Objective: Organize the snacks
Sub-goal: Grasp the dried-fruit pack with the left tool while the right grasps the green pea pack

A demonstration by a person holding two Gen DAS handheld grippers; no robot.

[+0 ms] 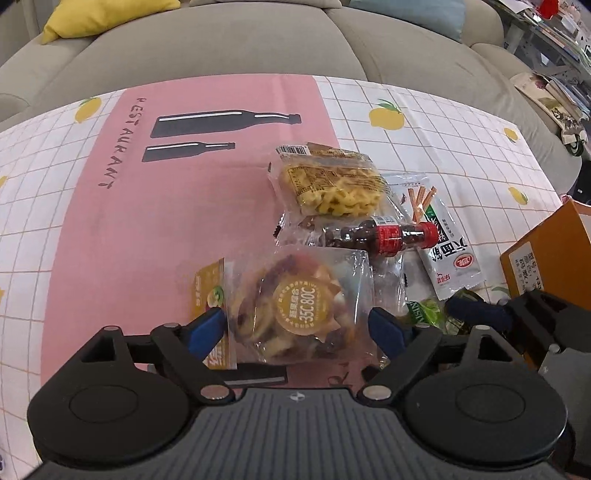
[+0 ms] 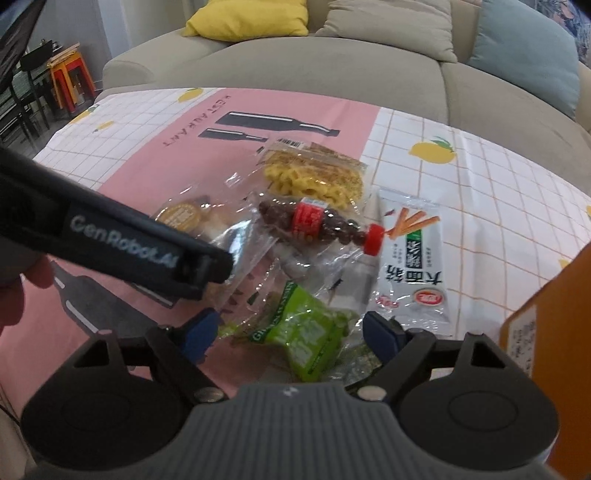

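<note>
Between the wide-spread fingers of the left gripper (image 1: 297,330) lies a clear fruit bag (image 1: 299,310), ungripped. Right gripper (image 2: 291,332), equally spread, straddles a green packet (image 2: 303,332) (candy bottle (image 2: 321,225) just beyond).

— Behind the table's far edge?
— Grey sofa (image 2: 332,70), with a yellow cushion (image 2: 251,16), a beige cushion (image 2: 388,26) and a pale blue cushion (image 2: 524,55) on it.
— On the table?
— Checked lemon-print tablecloth (image 1: 424,122), pink placemat (image 1: 184,192) with black bottles printed on it.
— Off the far left corner?
— Dark chair (image 2: 22,96), red and yellow stools (image 2: 72,79).
</note>
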